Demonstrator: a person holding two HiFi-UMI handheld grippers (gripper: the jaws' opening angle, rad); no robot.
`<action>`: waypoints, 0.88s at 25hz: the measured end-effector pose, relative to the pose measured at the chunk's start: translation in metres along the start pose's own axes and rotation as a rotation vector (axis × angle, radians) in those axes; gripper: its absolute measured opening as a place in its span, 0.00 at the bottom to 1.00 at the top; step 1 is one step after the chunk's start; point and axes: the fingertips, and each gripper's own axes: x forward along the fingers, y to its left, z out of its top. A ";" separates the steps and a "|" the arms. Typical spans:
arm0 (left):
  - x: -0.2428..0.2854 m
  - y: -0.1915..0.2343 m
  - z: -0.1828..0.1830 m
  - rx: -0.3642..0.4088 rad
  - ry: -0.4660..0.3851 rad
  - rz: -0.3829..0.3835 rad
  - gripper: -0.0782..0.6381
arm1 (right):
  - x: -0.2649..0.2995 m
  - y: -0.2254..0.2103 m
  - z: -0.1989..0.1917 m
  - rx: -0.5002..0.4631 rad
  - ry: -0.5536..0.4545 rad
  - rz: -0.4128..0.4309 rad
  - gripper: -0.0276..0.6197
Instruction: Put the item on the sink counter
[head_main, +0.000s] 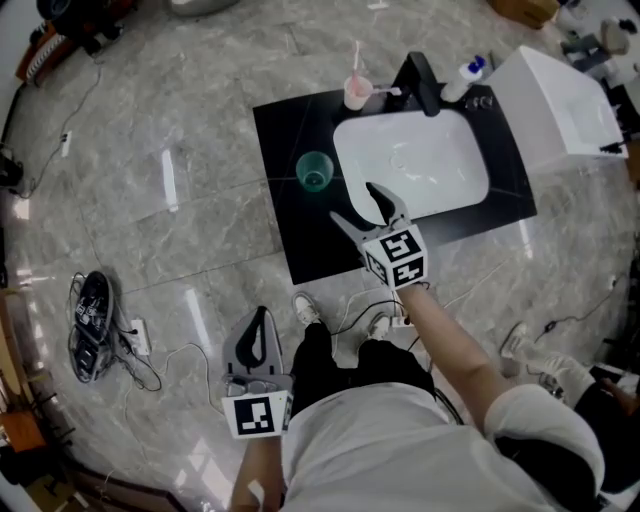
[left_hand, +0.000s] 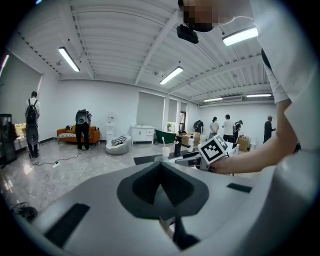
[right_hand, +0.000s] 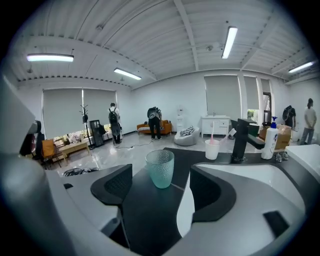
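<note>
The right gripper (head_main: 353, 201) has its 2 jaws wide apart, and nothing is clamped between them. The green glass cup (right_hand: 160, 169) stands upright on the black sink counter (head_main: 300, 240). It is straight ahead of the jaw tips and in line with the gap, but it does not touch either jaw. Under the right jaw and to its right lies the white basin (right_hand: 250, 182). Further ahead of the jaws, beyond the green cup and to the right, stand 3 things near the back edge of the counter: a pink cup (right_hand: 212, 149) with a toothbrush in it, the black faucet (right_hand: 242, 140) and a white pump bottle (right_hand: 271, 142). The left gripper (head_main: 261, 316) is held low, near the person's body and well apart from the counter. Its 2 jaws are pressed together with nothing between them.
</note>
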 end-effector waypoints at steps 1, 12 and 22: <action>-0.003 -0.007 0.003 0.000 -0.008 -0.001 0.11 | -0.009 0.000 0.003 0.000 -0.009 0.011 0.63; -0.034 -0.071 0.031 0.031 -0.092 0.006 0.11 | -0.081 -0.039 0.032 -0.006 -0.120 -0.011 0.21; -0.051 -0.121 0.042 0.030 -0.152 0.031 0.11 | -0.135 -0.049 0.064 -0.037 -0.195 -0.002 0.14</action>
